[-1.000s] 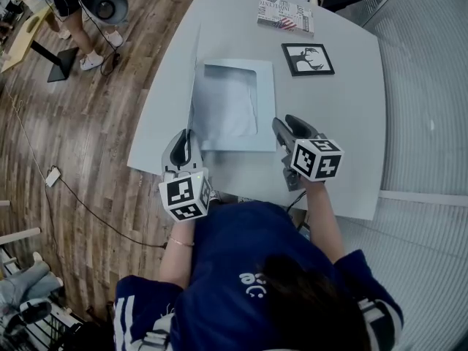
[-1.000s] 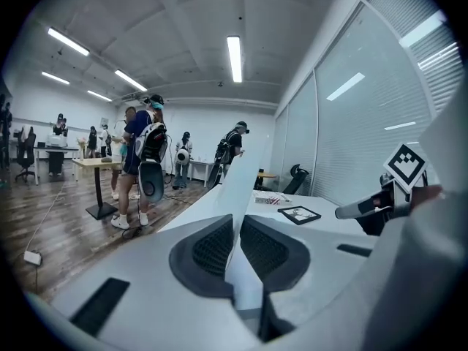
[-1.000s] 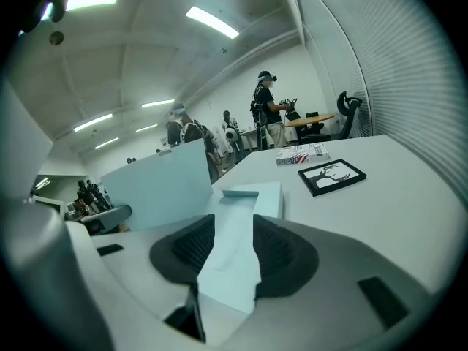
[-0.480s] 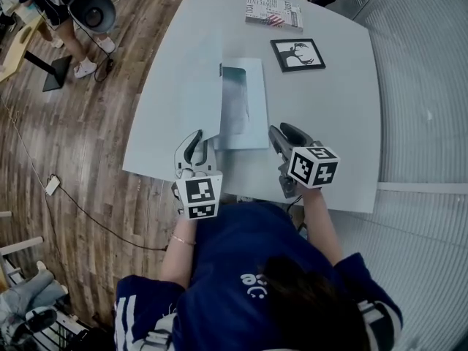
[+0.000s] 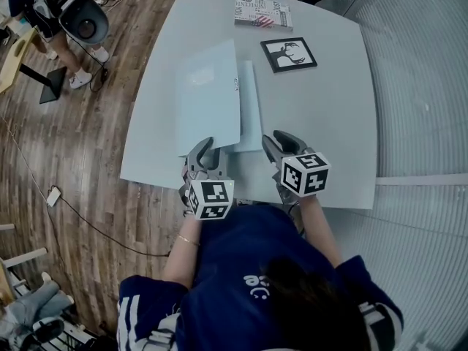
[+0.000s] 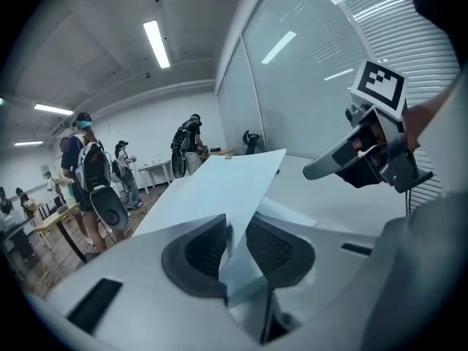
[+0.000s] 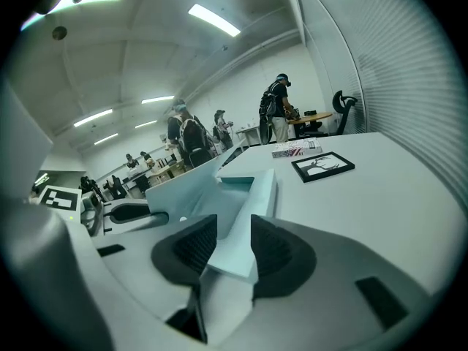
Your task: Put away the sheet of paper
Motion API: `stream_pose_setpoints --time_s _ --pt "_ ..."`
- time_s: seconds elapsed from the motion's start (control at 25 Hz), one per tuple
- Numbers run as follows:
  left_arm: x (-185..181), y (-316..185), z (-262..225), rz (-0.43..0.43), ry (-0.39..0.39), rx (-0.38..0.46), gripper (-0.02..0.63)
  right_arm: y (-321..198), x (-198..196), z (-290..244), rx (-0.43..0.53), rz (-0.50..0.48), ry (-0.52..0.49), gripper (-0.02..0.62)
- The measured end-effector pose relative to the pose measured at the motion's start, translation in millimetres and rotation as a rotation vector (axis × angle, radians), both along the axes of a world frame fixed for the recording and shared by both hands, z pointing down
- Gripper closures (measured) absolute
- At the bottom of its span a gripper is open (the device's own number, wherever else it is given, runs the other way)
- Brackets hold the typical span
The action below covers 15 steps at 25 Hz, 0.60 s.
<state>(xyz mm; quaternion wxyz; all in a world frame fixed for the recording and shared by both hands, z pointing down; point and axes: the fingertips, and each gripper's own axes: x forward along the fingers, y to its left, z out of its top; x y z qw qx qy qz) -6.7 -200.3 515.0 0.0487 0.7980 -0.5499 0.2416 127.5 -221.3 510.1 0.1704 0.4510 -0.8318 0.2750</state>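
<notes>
A person (image 5: 241, 269) in a dark blue shirt works at the near edge of a white counter (image 5: 329, 123), a claw in each hand. A pale blue folder (image 5: 251, 112) lies mid-counter, its near end close to the near edge. Its cover (image 5: 208, 97) is tilted low over it, not yet flat. The left claw (image 6: 235, 229), whose jaws have just been opening, stands slightly apart, the cover's near corner loose between the pads. The right claw (image 7: 234, 229), its wide jaws having just closed a little, straddles the folder's near right corner without pressing on it. The sheet of paper is out of sight, the inside of the folder hidden under the cover. A black-framed picture (image 5: 288, 54) sits toward the far right corner, and a book (image 5: 263, 13) lies at the far edge.
</notes>
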Motion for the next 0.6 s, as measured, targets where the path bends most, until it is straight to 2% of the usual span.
stream_pose_setpoints --time_s 0.28,0.44,0.6 --pt "21 1 21 0.067 -0.049 -0.053 0.517 3 4 2 -0.007 0.006 -0.010 0.443" --pt "27 3 26 0.080 -0.118 -0.060 0.505 5 5 4 -0.009 0.001 0.027 0.443" --pt "39 5 30 0.123 -0.068 -0.115 0.465 2 10 5 -0.015 0.017 0.005 0.443"
